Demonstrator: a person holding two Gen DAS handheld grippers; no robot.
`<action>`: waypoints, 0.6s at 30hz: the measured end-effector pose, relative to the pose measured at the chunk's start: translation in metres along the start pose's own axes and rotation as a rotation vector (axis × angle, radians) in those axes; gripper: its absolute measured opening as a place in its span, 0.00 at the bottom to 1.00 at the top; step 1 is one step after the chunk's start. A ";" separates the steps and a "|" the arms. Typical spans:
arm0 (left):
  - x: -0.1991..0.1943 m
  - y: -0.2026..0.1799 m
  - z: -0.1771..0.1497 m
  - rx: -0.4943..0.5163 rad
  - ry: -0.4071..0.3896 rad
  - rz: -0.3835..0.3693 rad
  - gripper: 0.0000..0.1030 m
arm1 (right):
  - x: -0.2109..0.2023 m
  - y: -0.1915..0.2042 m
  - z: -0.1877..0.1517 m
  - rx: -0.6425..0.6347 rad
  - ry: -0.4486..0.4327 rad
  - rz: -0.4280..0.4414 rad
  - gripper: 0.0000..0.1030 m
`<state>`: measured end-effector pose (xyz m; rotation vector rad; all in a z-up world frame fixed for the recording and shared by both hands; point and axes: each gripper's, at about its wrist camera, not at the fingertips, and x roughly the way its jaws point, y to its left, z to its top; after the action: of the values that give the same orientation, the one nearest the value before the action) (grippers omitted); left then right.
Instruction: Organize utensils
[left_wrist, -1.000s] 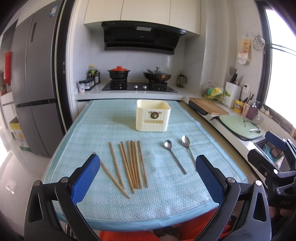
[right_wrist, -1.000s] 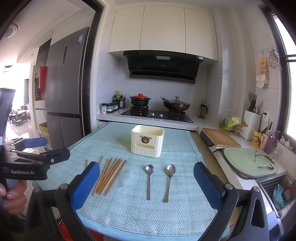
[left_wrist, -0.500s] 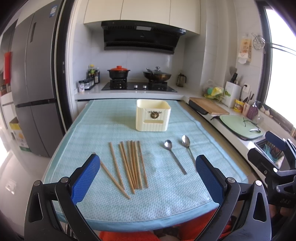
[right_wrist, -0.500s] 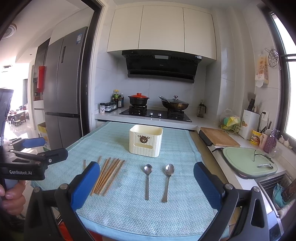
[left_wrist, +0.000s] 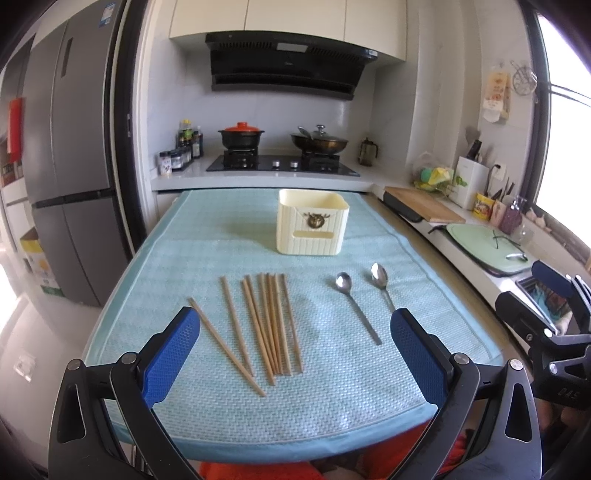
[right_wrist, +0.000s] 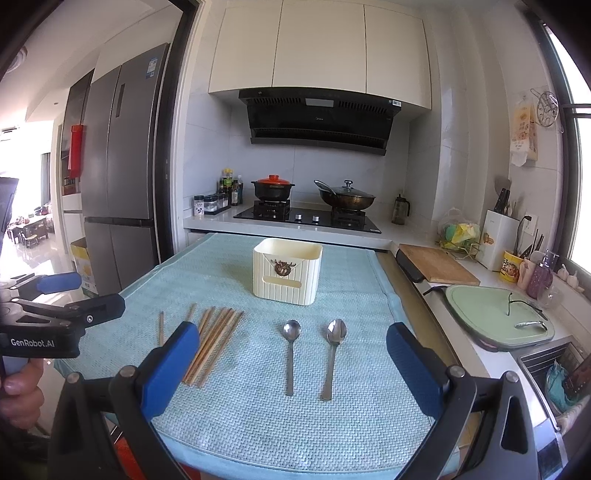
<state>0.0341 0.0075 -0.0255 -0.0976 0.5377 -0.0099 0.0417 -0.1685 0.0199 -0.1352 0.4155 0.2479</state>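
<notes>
Several wooden chopsticks (left_wrist: 266, 325) lie side by side on the light blue cloth, also seen in the right wrist view (right_wrist: 212, 341). Two metal spoons (left_wrist: 356, 310) (right_wrist: 290, 354) lie to their right, bowls pointing away. A cream utensil holder (left_wrist: 312, 227) (right_wrist: 286, 271) stands upright behind them. My left gripper (left_wrist: 295, 354) is open and empty, hovering over the near edge in front of the chopsticks. My right gripper (right_wrist: 291, 362) is open and empty, in front of the spoons. Each gripper shows at the side of the other's view.
The table (left_wrist: 207, 236) is covered by the blue cloth. Behind it is a counter with a stove (left_wrist: 280, 162) and pots. A cutting board (right_wrist: 436, 264) and green tray (right_wrist: 495, 317) lie on the right counter. A fridge (left_wrist: 70, 173) stands left.
The right wrist view has tilted slightly, so the table sits a little lower in its frame. The left gripper and the utensils have not moved.
</notes>
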 end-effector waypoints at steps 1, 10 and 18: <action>0.001 0.001 0.000 -0.002 0.000 -0.001 1.00 | 0.001 0.001 0.000 -0.002 0.001 -0.002 1.00; 0.017 0.009 -0.001 -0.010 0.027 0.007 1.00 | 0.015 0.003 -0.002 -0.008 0.022 -0.008 1.00; 0.024 0.020 -0.001 -0.033 0.024 0.030 1.00 | 0.023 0.002 -0.003 -0.006 0.026 -0.010 1.00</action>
<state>0.0539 0.0265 -0.0411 -0.1219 0.5633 0.0276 0.0602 -0.1626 0.0072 -0.1461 0.4398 0.2381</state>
